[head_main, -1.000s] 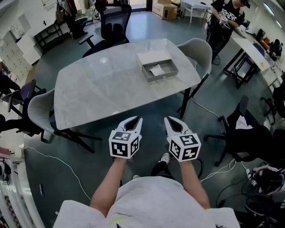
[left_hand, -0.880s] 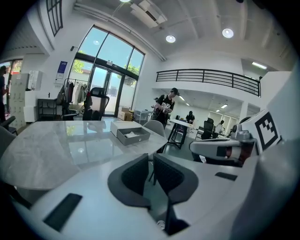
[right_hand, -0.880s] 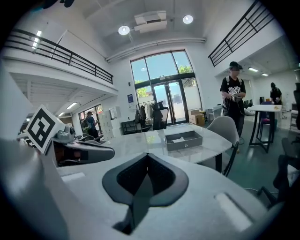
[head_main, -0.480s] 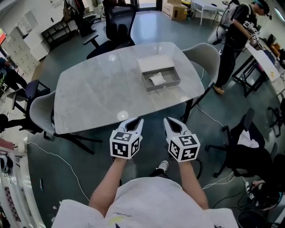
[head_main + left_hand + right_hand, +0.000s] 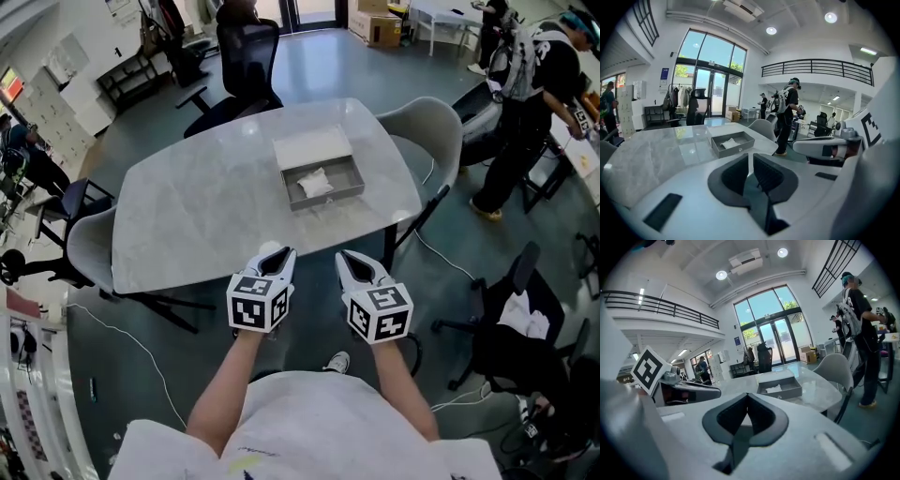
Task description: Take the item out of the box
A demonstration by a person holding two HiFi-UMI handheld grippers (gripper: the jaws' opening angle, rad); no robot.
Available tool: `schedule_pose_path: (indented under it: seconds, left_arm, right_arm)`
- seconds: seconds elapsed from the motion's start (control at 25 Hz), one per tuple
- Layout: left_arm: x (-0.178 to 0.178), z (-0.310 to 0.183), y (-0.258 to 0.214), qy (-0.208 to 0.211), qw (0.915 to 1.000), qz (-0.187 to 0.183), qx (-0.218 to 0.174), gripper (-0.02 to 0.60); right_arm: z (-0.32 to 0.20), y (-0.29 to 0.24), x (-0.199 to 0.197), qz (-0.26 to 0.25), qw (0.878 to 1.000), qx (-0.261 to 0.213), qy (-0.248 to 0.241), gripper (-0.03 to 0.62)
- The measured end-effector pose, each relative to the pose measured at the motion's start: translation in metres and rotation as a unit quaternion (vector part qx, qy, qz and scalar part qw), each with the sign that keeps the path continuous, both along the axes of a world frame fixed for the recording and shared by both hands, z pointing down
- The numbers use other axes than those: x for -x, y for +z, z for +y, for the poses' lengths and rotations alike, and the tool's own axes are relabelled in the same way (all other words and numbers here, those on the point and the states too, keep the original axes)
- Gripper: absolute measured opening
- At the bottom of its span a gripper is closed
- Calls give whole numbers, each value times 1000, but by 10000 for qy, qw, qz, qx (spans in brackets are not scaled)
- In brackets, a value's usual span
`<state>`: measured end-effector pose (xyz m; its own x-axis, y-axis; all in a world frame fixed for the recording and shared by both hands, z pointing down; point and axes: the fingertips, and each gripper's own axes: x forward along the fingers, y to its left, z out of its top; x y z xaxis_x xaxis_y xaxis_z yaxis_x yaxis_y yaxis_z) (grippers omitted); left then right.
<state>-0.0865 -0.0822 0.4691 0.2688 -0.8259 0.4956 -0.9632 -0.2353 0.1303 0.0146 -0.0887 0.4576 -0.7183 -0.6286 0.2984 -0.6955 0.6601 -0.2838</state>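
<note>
An open grey box (image 5: 322, 184) rests on the right half of the marble table (image 5: 197, 206), its white lid (image 5: 312, 147) lying just behind it. A white crumpled item (image 5: 314, 182) lies inside the box. My left gripper (image 5: 278, 256) and right gripper (image 5: 348, 259) hang side by side just short of the table's near edge, both shut and holding nothing. Both are well short of the box. In the left gripper view the box (image 5: 732, 143) and the item (image 5: 729, 143) appear beyond the jaws. The right gripper view also has the box (image 5: 781, 390) ahead.
Grey shell chairs stand at the table's right (image 5: 427, 127) and left (image 5: 89, 248) ends, and a black office chair (image 5: 246, 56) at the far side. A person (image 5: 525, 103) stands to the right. Cables run over the floor (image 5: 131, 342).
Both grippers have come a little closer to the table's near edge, still shut. The person at the right has walked nearer along the far right.
</note>
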Motion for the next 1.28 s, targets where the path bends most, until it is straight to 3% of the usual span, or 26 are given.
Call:
schedule_pose_path:
  seconds: [0.36, 0.84, 1.28]
  left_arm:
    - [-27, -30, 3, 26, 9999, -126, 44, 35]
    - [-25, -84, 20, 136, 9998, -43, 130, 35]
    - [-19, -168, 40, 552, 9972, -444, 247, 35]
  right_arm:
    - [-23, 4, -24, -16, 9999, 59, -108, 5]
    - [-74, 8, -19, 210, 9995, 39, -218, 5]
    - [-143, 23, -18, 433, 9989, 159, -24, 5]
